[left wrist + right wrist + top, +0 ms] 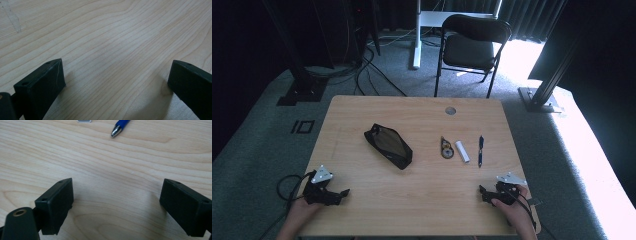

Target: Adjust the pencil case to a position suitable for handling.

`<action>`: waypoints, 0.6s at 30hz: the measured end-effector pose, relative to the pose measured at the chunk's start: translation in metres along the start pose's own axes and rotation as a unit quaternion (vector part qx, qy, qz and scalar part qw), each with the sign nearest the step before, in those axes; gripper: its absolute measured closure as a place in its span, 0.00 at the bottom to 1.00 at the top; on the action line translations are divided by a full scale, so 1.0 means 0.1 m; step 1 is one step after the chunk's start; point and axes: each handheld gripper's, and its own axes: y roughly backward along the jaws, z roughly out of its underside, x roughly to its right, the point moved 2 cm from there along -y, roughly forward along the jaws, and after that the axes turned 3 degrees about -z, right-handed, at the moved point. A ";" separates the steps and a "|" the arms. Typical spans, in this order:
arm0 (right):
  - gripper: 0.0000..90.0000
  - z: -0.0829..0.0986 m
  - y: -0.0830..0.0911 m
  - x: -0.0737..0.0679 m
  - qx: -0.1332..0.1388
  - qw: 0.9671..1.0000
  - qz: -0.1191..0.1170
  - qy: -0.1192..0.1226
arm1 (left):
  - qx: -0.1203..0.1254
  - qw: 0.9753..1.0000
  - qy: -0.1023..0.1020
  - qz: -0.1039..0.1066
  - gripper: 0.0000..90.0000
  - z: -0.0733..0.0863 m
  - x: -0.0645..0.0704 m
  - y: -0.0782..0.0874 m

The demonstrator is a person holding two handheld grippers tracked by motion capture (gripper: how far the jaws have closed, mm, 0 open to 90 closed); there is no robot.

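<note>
While both hands rest at the near edge of the wooden worktop (422,200), the left gripper (343,192) lies at the near left corner and the right gripper (482,190) at the near right corner, well apart from each other. On the left gripper the fingers (42,85) are spread wide, with bare wood between them, and they hold nothing. On the right gripper the fingers (56,202) are also wide open and empty. A blue pen (480,150) lies nearest to the right gripper, farther in on the worktop; in the right gripper view its silver tip (116,131) points toward the fingers but stays apart from them. Just left of the pen lies a white tube (462,151), and beside that a small round object (446,147). A black mesh pouch (388,145) lies near the middle, tilted. Behind the worktop a black chair (469,47) stands on the carpet.
</note>
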 end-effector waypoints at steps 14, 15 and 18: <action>0.16 -0.02 0.00 -0.08 0.000 1.000 -0.007 0.009 | 0.000 1.000 0.000 0.000 0.01 0.00 0.00 0.00; 0.16 -0.02 0.00 -0.10 0.000 1.000 -0.008 0.011 | 0.000 1.000 0.000 0.000 0.01 0.00 0.00 0.00; 0.16 -0.04 -0.01 -0.19 0.005 1.000 -0.020 0.021 | 0.000 1.000 0.001 0.000 0.01 0.00 0.00 0.00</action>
